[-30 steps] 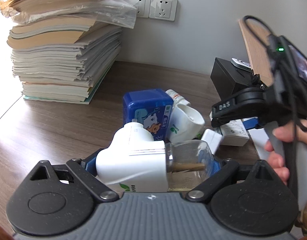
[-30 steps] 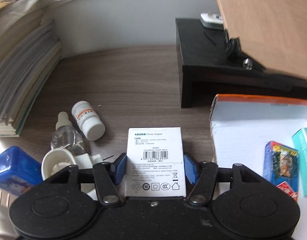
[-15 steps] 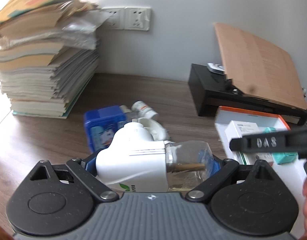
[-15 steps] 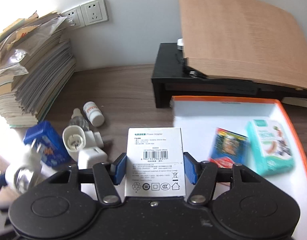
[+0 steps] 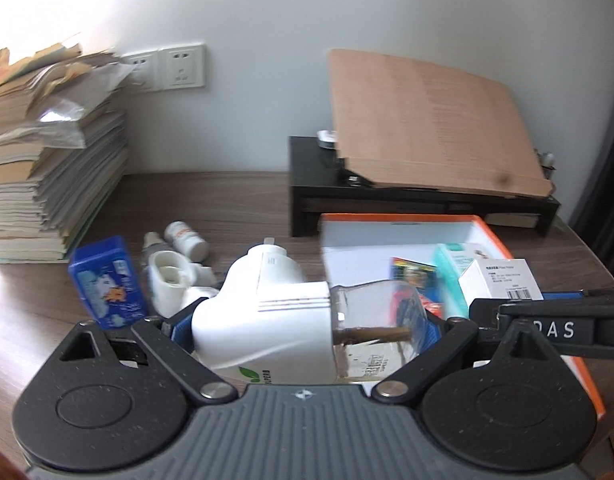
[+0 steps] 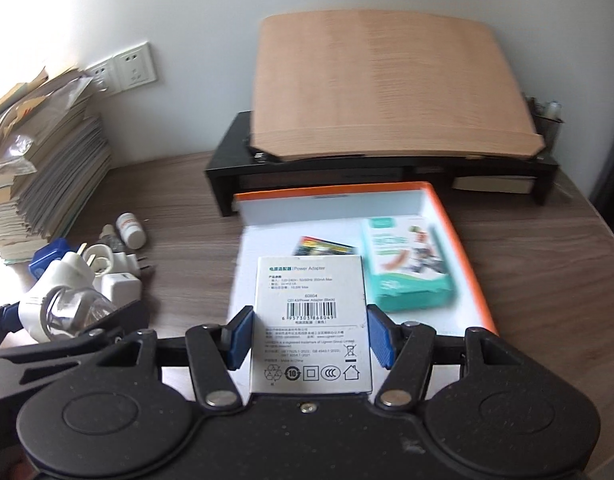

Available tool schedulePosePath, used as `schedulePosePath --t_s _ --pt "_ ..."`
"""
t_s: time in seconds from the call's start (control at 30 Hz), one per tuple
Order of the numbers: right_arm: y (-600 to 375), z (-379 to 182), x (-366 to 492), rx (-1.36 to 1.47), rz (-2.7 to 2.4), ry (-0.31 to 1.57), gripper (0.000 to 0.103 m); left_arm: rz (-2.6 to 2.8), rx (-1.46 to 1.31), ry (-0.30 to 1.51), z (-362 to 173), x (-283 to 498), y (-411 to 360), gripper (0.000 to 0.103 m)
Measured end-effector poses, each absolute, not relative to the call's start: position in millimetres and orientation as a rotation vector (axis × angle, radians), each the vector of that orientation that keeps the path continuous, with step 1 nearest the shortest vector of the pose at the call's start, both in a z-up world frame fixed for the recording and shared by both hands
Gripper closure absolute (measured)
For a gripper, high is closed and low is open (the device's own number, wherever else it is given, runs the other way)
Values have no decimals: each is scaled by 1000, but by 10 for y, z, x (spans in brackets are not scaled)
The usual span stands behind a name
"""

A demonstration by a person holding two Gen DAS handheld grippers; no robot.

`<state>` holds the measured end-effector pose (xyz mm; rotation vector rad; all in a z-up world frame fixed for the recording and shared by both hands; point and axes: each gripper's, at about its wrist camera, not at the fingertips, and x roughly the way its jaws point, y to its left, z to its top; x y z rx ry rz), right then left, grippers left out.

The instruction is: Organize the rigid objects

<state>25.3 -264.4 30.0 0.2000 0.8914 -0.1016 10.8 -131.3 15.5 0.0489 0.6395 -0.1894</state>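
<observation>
My left gripper [image 5: 307,326] is shut on a white plug-in device with a clear bottle [image 5: 275,320], held above the table; it also shows in the right wrist view [image 6: 63,304]. My right gripper [image 6: 309,336] is shut on a white power adapter box [image 6: 311,320], held over the near part of an orange-rimmed white tray [image 6: 463,240]. The box also shows in the left wrist view [image 5: 499,280]. In the tray lie a teal box [image 6: 407,268] and a colourful card pack [image 6: 323,246].
On the wooden table left of the tray lie a blue box [image 5: 107,280], white plugs [image 5: 175,284], a small white pill bottle [image 5: 187,236] and a dropper bottle [image 5: 153,242]. A tall paper stack [image 5: 47,160] stands far left. A black stand with a wooden board [image 6: 387,88] is behind the tray.
Both grippers have risen and pulled back with their loads. The right gripper has moved right, over the tray. The left view has swung right, bringing the tray into sight.
</observation>
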Motion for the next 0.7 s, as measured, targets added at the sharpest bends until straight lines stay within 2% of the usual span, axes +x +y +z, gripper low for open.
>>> schedulePosePath --t_s 0.7 --pt "-3280 305 -229 213 -142 878 32 -234 72 656 108 -205 -1914 3"
